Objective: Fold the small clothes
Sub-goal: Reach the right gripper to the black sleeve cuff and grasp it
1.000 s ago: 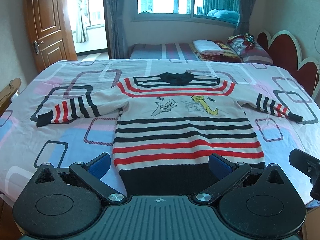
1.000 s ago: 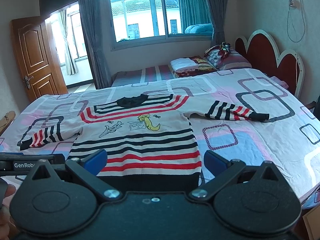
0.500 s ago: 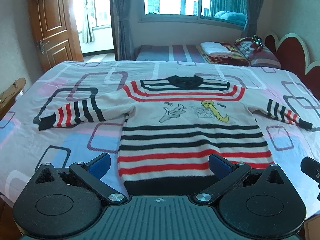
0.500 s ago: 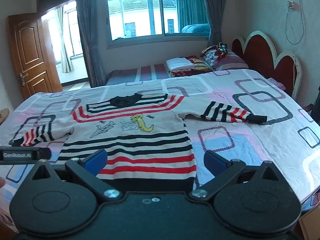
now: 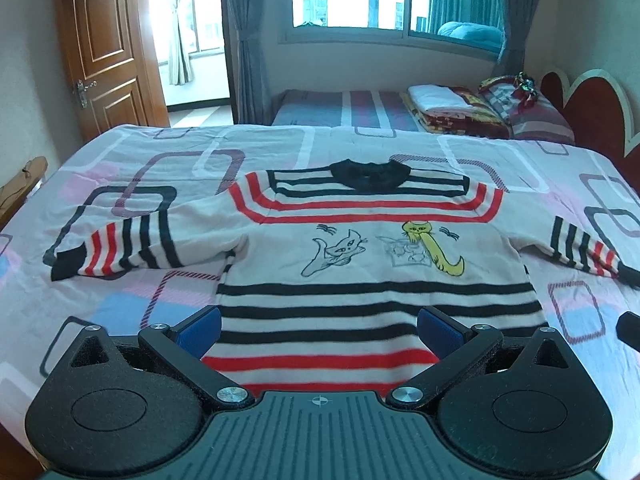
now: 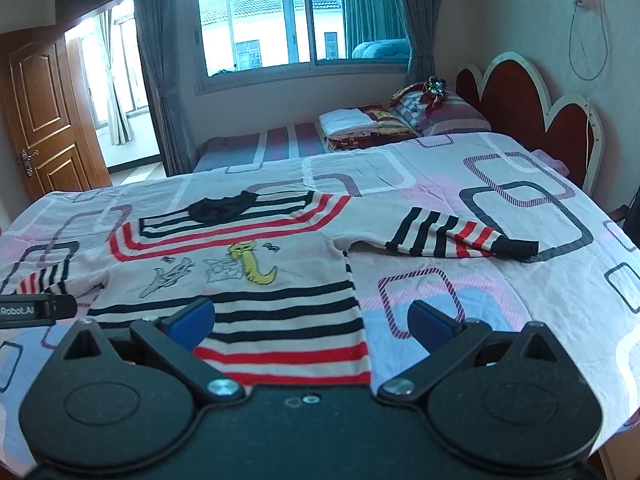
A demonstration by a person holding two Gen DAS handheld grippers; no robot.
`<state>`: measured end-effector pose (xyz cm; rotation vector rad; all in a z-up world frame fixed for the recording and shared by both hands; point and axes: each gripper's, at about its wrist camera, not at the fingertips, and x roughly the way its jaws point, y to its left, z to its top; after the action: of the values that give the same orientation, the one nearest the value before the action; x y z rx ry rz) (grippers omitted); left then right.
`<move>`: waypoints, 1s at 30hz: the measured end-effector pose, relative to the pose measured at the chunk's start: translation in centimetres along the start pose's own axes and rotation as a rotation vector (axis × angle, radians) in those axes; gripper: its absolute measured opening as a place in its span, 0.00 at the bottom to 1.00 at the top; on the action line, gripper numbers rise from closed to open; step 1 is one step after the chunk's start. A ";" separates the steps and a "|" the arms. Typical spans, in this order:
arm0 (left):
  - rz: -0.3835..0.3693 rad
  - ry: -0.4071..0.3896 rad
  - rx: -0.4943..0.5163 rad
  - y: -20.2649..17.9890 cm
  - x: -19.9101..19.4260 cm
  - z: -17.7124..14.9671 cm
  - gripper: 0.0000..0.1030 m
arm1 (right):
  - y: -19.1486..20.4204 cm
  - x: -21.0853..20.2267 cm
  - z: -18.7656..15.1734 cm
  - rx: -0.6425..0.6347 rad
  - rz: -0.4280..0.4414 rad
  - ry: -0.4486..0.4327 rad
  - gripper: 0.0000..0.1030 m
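Note:
A small cream sweater (image 5: 360,248) with red and black stripes, a black collar and cat drawings lies flat, front up, on the bed, both sleeves spread out. It also shows in the right wrist view (image 6: 248,272). My left gripper (image 5: 319,330) is open and empty above the sweater's lower hem. My right gripper (image 6: 311,320) is open and empty over the sweater's lower right edge. The right sleeve (image 6: 452,236) lies out to the right. The hem itself is hidden under both grippers.
The bed sheet (image 5: 132,304) is pink with rounded square patterns. A red headboard (image 6: 520,92) stands at the right. Folded blankets and a pillow (image 6: 380,122) lie on a second bed beyond. A wooden door (image 5: 104,48) is at the far left.
Both grippers have moved forward over the sweater, so its black hem has passed out of sight beneath them. Both stay open.

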<state>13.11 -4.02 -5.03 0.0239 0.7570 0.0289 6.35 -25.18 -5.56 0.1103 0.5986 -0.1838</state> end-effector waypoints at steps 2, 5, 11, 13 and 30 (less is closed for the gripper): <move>0.002 0.015 -0.007 -0.8 1.4 0.6 1.00 | -0.8 1.2 0.5 0.005 -0.003 0.006 0.99; 0.015 0.027 -0.012 -1.8 3.3 1.3 1.00 | -2.2 3.1 1.3 0.028 0.001 0.022 0.99; 0.028 0.048 -0.010 -4.2 7.1 2.7 1.00 | -4.7 6.9 2.4 0.041 -0.019 0.050 0.99; 0.033 0.057 -0.011 -5.0 8.3 3.2 1.00 | -5.5 8.4 2.6 0.051 -0.025 0.070 0.99; 0.084 0.122 -0.011 -9.5 18.0 5.7 1.00 | -12.8 20.0 3.8 0.146 -0.078 0.199 0.82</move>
<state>30.23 -12.93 -13.55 0.0433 0.8774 0.1150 22.06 -41.07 -14.47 0.2492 0.7886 -0.2950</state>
